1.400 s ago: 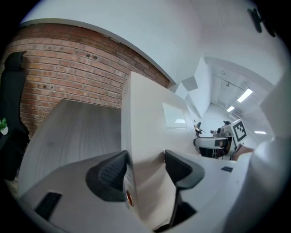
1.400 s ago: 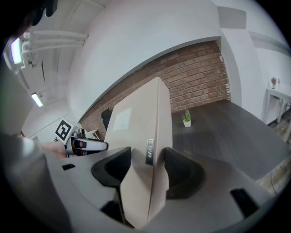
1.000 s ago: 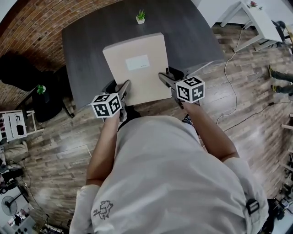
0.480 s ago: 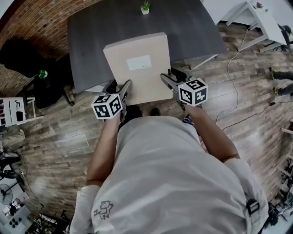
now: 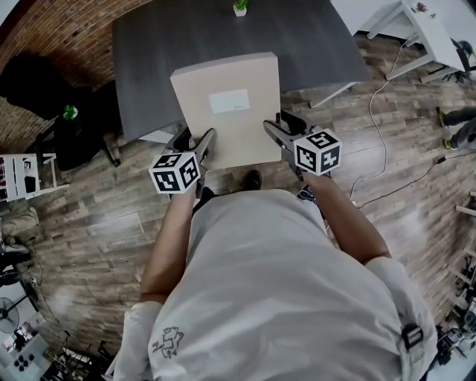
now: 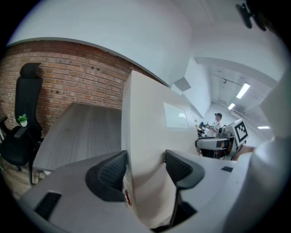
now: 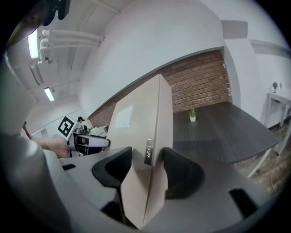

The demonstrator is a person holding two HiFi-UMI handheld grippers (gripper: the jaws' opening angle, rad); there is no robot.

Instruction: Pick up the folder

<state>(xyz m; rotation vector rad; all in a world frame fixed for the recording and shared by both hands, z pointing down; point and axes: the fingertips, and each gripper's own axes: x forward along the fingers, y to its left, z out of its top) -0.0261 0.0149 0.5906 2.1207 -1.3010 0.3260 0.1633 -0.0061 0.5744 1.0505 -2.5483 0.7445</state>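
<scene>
The folder (image 5: 229, 108) is a thick beige box file with a white label, held flat above the near edge of the dark table (image 5: 149, 52). My left gripper (image 5: 199, 146) is shut on its near left corner; in the left gripper view both pads press the folder (image 6: 145, 132) edge. My right gripper (image 5: 277, 134) is shut on the near right corner, and in the right gripper view the folder (image 7: 145, 132) spine with a small metal tag sits between the pads. The far half of the folder overhangs the table, its near end over the floor.
A small potted plant (image 5: 239, 7) stands at the table's far edge. A black office chair (image 5: 44, 82) sits left by the brick wall. A white table (image 5: 428, 26) and a floor cable (image 5: 387, 126) lie to the right. A white shelf unit (image 5: 26, 175) stands at left.
Both grippers have carried the folder back toward the person, away from the table; more wood floor shows under its near end, and the plant has slid toward the picture's top.
</scene>
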